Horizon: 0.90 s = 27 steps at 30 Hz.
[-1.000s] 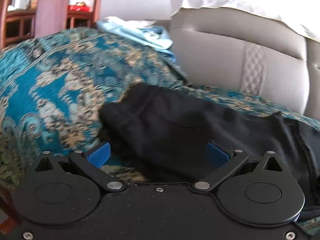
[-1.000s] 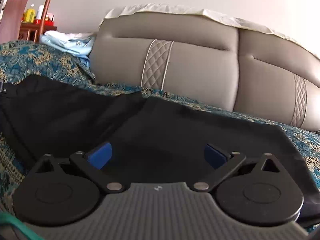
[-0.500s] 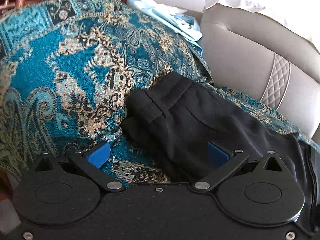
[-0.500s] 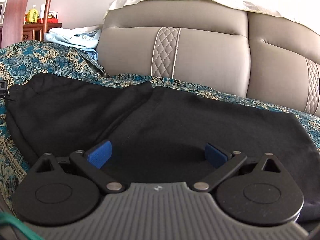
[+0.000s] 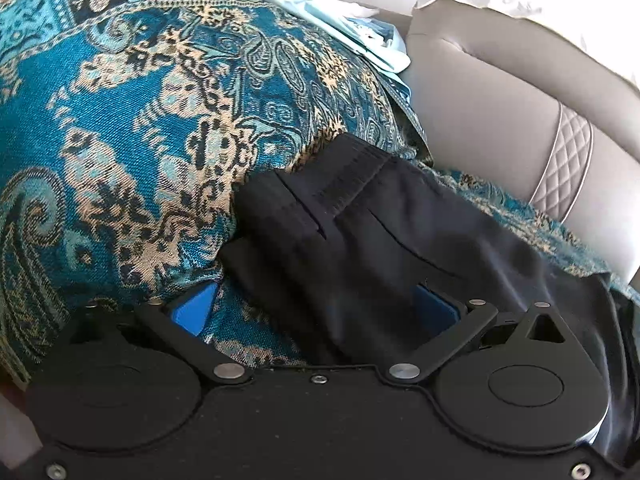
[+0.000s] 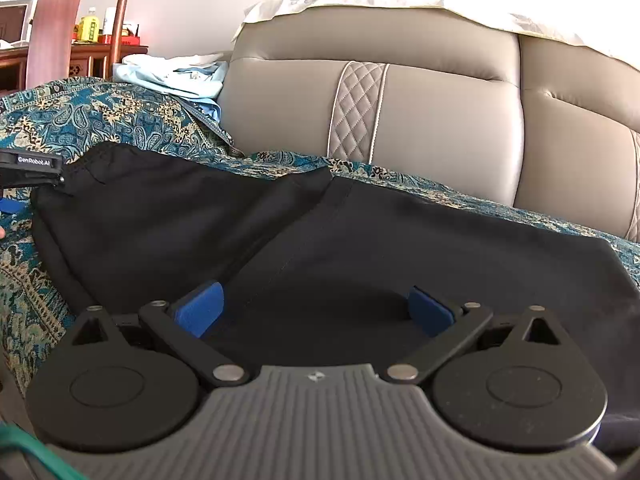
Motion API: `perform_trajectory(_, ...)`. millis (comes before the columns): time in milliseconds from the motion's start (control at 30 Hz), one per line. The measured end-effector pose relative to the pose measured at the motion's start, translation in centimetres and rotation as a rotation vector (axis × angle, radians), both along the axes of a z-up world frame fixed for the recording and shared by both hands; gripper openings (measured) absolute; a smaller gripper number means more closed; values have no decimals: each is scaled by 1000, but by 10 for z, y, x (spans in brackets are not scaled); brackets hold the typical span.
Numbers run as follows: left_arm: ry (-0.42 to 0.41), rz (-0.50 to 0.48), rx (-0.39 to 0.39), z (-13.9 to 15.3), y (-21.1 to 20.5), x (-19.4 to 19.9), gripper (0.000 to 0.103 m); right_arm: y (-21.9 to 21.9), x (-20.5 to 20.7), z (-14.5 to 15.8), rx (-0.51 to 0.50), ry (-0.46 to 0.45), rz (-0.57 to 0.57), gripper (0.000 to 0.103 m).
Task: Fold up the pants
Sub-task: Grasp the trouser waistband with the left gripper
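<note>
black pants [image 6: 360, 248] lie spread on the patterned throw [image 5: 140, 140] over the sofa [image 6: 440, 120]. left tongs [image 5: 316, 308] gape around the waistband end; right tongs [image 6: 316, 308] gape over the middle.

- Left gripper [image 5: 316, 308]: all-black body, smooth flat plate behind the jaws w/ small silver screws at centre and both rear corners.
- Two black round discs, one each side, each w/ a raised inner circle and a triangular cut-out lug.
- Black link bars w/ silver pivot pins run from body to fingers [image 5: 194, 312]; blue pads.
- Right gripper [image 6: 316, 308]: same black discs, bars, pins, blue fingers [image 6: 202, 310]; body plate grey, ribbed, tiny logo at centre.
- Green cable [image 6: 28, 454] behind left disc.
- Left gripper seen from right cam: black housing, white "GenRobot.AI" label [image 6: 34, 161].
</note>
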<state>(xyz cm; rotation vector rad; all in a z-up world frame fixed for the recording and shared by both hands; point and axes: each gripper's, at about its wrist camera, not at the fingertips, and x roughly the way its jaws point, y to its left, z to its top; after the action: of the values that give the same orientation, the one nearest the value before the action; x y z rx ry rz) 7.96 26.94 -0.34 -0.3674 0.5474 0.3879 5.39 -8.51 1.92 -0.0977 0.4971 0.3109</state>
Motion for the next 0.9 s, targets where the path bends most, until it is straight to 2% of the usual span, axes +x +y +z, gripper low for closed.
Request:
perform_trajectory(100,2,-11,-45,3,4,-1,103,0,0,0,0,-2,-2,103)
perform_trajectory(200,-32,-46,-182,9,14,-13,103,0,-1,0,1,-5,-3,103)
perform_trajectory(333,-109,-38,-370,8,31,-33,103,0,-1,-1,3,-8,-4,103)
perform_trajectory(433,-135,-17,-436,6,41,-35,102,0,-1,-1,3,-9,-4,103)
perform_trajectory(500,-137,-7,-427,6,43,-31,101,0,-2,-1,2,-9,-4,103)
perform_trajectory(567,-142,5,-392,11,41,-28,88,0,-2,-1,2,-9,-4,103)
perform_trajectory(600,-151,-8,-372,15,38,-27,74,0,-2,-1,3,-9,-4,103)
perform_trajectory(700,-137,-30,-310,22,27,-29,73,0,-2,-2,2,-11,-5,103)
perform_trajectory(800,-73,-11,-348,16,26,-29,61,1,-2,-1,2,-13,-7,103)
perform_trajectory(867,-53,-22,-364,11,26,-29,60,1,-2,-1,3,-14,-7,103)
perform_trajectory(900,-59,-20,-347,11,24,-28,60,1,-2,-1,4,-14,-7,103)
